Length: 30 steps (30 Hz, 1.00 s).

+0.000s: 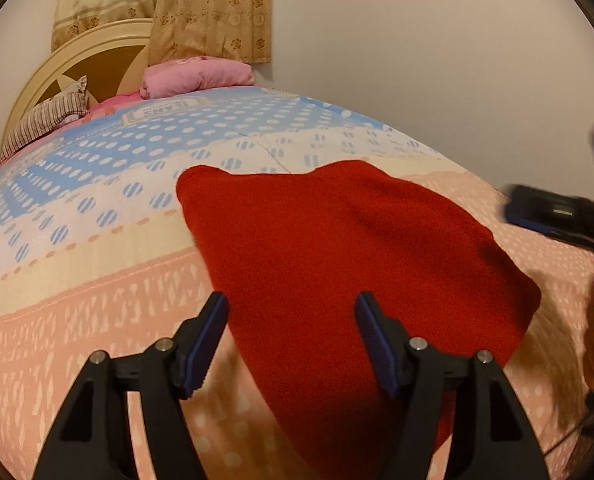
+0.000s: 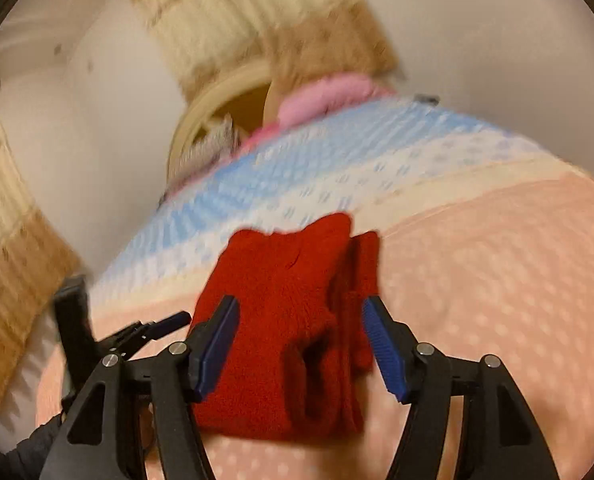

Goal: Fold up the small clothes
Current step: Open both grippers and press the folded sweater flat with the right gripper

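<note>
A red fleece garment [image 1: 349, 264] lies folded on the bed. In the right wrist view it [image 2: 285, 328] shows stacked layers with fold edges on its right side. My left gripper [image 1: 291, 340] is open, its fingers spread above the garment's near edge, holding nothing. My right gripper [image 2: 301, 344] is open above the garment and holds nothing; it also shows in the left wrist view [image 1: 553, 216] at the garment's right. The left gripper shows in the right wrist view [image 2: 153, 330] at the garment's left.
The bed's patterned cover [image 1: 97, 280] is pink near me and blue with dots further off. A pink pillow [image 1: 197, 76] and a striped pillow [image 1: 45, 118] lie by the cream headboard [image 1: 77, 56]. A curtain [image 1: 201, 4] hangs behind. The wall [image 1: 437, 60] runs along the right.
</note>
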### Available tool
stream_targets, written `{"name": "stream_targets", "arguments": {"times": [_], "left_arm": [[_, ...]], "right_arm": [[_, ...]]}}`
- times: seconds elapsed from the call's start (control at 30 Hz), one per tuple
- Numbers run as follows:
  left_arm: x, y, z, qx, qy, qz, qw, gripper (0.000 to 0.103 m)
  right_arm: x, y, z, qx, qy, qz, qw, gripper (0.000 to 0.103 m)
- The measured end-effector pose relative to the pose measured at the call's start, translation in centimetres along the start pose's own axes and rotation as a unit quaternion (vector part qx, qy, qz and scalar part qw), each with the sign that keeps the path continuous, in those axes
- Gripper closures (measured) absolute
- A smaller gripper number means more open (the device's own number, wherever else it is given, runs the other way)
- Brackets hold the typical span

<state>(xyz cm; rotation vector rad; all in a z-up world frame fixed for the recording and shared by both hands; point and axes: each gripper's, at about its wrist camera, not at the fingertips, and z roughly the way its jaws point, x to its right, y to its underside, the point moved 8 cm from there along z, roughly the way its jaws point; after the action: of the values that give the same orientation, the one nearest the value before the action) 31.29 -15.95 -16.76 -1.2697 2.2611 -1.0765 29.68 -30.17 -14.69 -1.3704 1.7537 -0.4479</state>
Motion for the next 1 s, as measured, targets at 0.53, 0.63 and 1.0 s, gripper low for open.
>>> {"name": "stream_targets", "arguments": {"times": [0.53, 0.63, 1.0], "left_arm": [[-0.1, 1.8, 0.2, -0.012, 0.001, -0.002, 0.9999, 0.009], [-0.4, 2.0, 0.3, -0.016, 0.003, -0.013, 0.9998, 0.007], [-0.8, 2.3, 0.7, -0.025, 0.006, -0.024, 0.9994, 0.000]], "right_arm": [[4.0, 2.8, 2.8, -0.052, 0.052, 0.026, 0.997, 0.063], [2.7, 0.9, 1.2, -0.018, 0.078, 0.006, 0.997, 0.061], [-4.3, 0.9, 7.8, -0.106, 0.012, -0.096, 0.990, 0.060]]}}
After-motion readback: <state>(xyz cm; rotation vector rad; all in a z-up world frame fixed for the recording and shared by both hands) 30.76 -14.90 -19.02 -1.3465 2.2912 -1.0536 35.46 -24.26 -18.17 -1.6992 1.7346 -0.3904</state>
